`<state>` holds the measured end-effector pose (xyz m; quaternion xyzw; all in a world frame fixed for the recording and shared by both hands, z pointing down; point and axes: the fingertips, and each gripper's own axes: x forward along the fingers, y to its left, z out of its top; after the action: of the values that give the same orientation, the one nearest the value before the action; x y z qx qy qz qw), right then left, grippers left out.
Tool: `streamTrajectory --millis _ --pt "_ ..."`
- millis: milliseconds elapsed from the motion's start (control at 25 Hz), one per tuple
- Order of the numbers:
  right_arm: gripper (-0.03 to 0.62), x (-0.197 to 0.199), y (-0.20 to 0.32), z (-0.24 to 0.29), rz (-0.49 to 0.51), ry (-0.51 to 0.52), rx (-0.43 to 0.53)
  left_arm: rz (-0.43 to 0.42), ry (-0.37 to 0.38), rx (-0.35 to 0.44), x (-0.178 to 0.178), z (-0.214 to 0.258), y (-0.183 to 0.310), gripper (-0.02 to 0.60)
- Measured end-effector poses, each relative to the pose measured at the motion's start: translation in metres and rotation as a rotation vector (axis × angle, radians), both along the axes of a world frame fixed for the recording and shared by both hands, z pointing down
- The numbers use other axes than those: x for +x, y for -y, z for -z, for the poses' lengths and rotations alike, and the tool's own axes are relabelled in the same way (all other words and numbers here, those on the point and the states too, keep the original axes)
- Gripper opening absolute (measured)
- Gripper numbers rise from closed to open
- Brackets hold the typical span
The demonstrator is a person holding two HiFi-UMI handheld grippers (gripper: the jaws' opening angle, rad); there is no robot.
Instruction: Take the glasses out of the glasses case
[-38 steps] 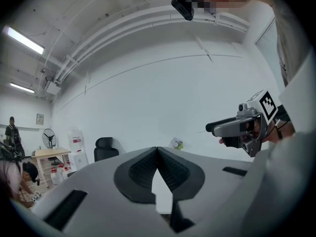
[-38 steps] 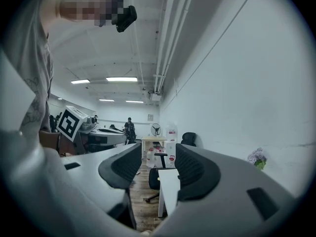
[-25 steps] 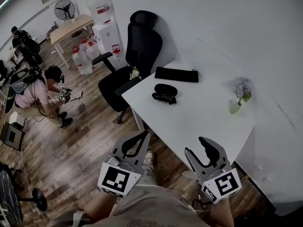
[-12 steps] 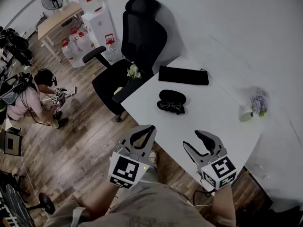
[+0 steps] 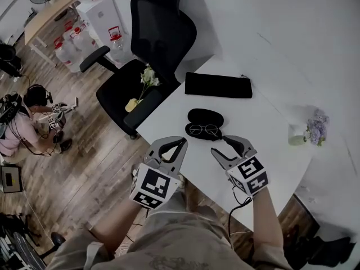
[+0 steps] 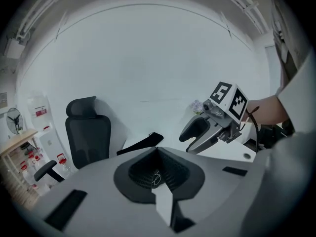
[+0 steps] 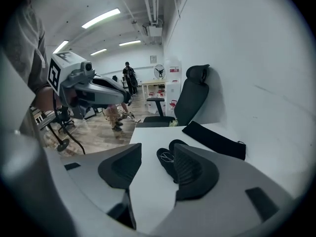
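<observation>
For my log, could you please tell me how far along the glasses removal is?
Done: the black oval glasses case lies open on the white table. In hand: nothing; the right claw is open just short of it, the left claw shut and empty. Left: lifting out the thin-rimmed round glasses.

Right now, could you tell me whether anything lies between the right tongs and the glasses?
Nothing visible does: the right gripper has its tongs open, and only bare table lies between them and the glasses in the open case.
</observation>
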<state>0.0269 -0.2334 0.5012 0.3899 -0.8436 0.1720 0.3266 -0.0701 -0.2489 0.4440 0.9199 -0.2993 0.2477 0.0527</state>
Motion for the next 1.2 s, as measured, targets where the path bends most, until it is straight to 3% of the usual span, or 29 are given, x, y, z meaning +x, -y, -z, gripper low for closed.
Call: streamTrajectory --millis 320,480,880,1200 --pt "0.219 -0.01 0.035 -0.048 0.129 -0.1 -0.094 0.022 -0.001 -0.157 0.005 -0.055 0.037 0.016" --pt "0.218 -0.019 0.043 -0.08 0.227 -0.111 -0.165 0.029 0.064 -0.197 0.005 -0.084 0.044 0.017" --pt "0.213 -0.01 0.059 -0.159 0.399 -0.257 -0.26 0.066 0.102 -0.288 0.007 -0.136 0.051 0.017" --pt "0.207 -0.011 0.062 -0.195 0.492 -0.389 -0.237 0.09 0.128 -0.345 0.001 -0.16 0.047 0.017"
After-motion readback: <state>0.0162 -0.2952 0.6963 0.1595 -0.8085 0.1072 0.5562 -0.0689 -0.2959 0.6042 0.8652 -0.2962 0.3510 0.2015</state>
